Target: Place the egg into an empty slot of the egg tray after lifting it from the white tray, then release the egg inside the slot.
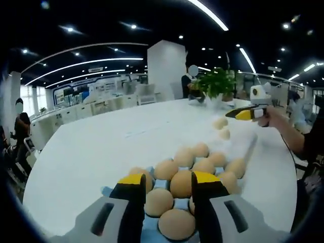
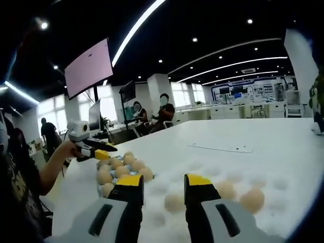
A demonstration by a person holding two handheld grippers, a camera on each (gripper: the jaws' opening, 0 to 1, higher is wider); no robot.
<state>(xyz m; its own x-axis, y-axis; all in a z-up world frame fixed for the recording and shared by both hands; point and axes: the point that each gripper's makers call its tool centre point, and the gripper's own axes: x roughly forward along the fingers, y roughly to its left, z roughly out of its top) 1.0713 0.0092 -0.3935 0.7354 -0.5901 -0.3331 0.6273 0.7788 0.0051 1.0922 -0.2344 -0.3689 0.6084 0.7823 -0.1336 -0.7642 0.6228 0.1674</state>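
Office, white table [image 1: 91, 152]. Right claw [image 2: 163, 188] released, hovering above egg [image 2: 174, 202] in white tray [image 2: 283, 182]; lift not begun. Left claw [image 1: 168, 188] released over nearly full egg tray [image 1: 152, 230]. Placing and release outstanding.

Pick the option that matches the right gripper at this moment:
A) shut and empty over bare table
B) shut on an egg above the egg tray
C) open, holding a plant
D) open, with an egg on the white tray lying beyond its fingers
D: in the right gripper view the right gripper stands open and empty, an egg resting on the white tray past the gap.
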